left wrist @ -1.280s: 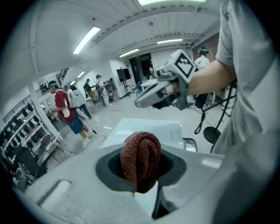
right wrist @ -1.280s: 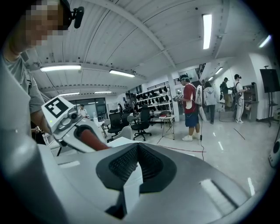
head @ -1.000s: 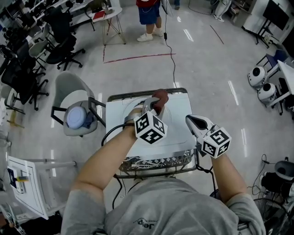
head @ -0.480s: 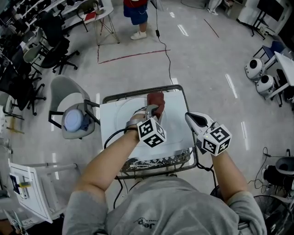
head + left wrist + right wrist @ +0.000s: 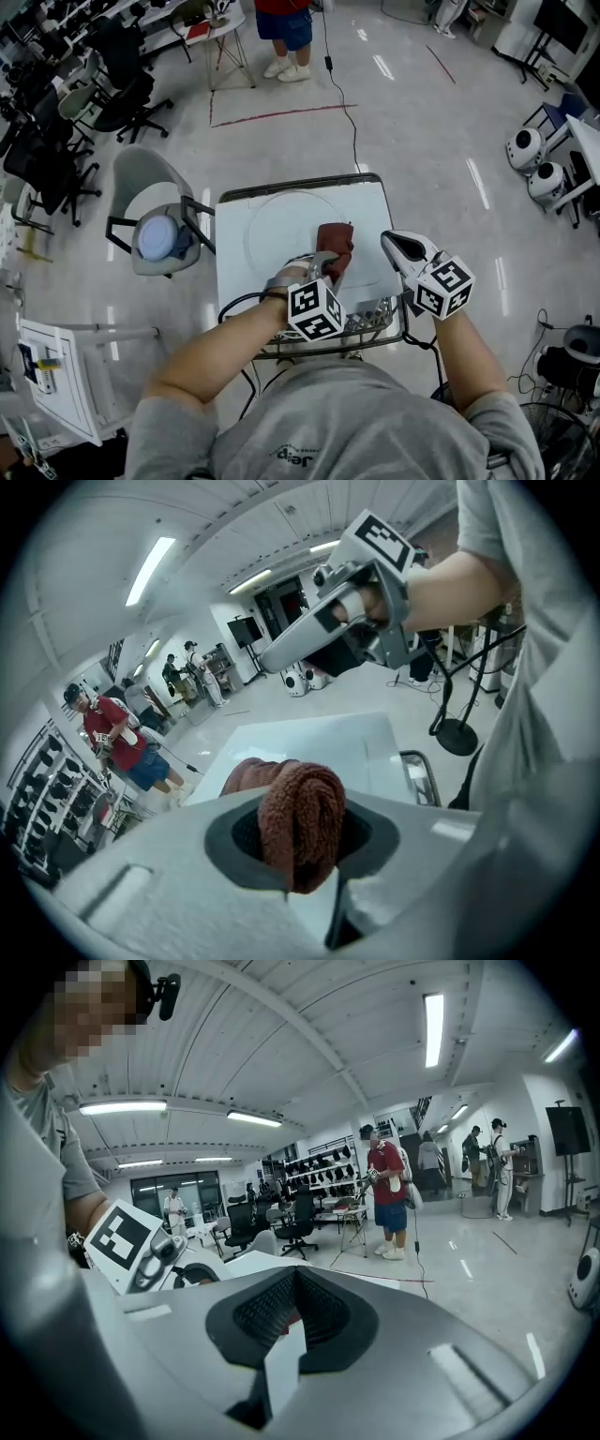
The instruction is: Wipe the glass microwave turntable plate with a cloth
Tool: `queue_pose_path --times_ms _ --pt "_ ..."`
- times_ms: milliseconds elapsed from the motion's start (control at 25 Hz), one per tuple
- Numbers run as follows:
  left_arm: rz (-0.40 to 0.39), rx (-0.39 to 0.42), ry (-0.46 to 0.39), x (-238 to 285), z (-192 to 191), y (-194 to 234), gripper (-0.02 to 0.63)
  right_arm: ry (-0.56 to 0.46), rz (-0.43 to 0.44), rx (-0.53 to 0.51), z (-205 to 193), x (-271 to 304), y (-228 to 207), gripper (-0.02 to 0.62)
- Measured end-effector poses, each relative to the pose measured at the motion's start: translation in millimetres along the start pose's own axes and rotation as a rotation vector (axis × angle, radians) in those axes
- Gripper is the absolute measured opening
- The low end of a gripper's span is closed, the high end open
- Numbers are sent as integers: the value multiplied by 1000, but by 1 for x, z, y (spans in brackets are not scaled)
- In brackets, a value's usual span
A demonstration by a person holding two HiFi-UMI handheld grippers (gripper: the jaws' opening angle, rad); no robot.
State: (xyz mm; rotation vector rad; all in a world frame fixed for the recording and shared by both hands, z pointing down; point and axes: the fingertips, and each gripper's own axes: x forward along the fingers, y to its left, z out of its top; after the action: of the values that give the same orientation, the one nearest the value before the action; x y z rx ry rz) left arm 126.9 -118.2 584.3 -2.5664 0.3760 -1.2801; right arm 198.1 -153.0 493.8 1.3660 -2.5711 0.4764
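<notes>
The round glass turntable plate (image 5: pixel 281 225) lies flat on a white top (image 5: pixel 370 211). A reddish-brown cloth (image 5: pixel 335 239) rests on the plate's near right part. My left gripper (image 5: pixel 327 263) is shut on the cloth's near end; in the left gripper view the rolled cloth (image 5: pixel 300 817) fills the left gripper (image 5: pixel 305 874). My right gripper (image 5: pixel 397 247) hovers over the top's right edge, shut, with nothing in it. In its own view the right gripper (image 5: pixel 295 1288) has its jaws together, and the left gripper's marker cube (image 5: pixel 127 1237) shows to the left.
The white top sits on a wire cart (image 5: pixel 375 319). A grey chair with a pale blue cushion (image 5: pixel 155 239) stands close on the left. A person in a red top (image 5: pixel 286 23) stands far ahead beside a floor cable (image 5: pixel 352 112). Two white round robots (image 5: pixel 530 164) are at the right.
My left gripper has dragged the cloth from the plate's far edge back toward me, to its near right part. The right gripper has stayed put.
</notes>
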Motion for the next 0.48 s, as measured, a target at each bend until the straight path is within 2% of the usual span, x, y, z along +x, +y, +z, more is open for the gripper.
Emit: queue_pose_path --times_ms 240,480 --pt "-79 -43 -19 -25 -4 -43 83 3 10 -10 0 0 12 9" --pt "-115 -87 -55 -44 -4 -67 83 8 28 -14 -5 6 24 9"
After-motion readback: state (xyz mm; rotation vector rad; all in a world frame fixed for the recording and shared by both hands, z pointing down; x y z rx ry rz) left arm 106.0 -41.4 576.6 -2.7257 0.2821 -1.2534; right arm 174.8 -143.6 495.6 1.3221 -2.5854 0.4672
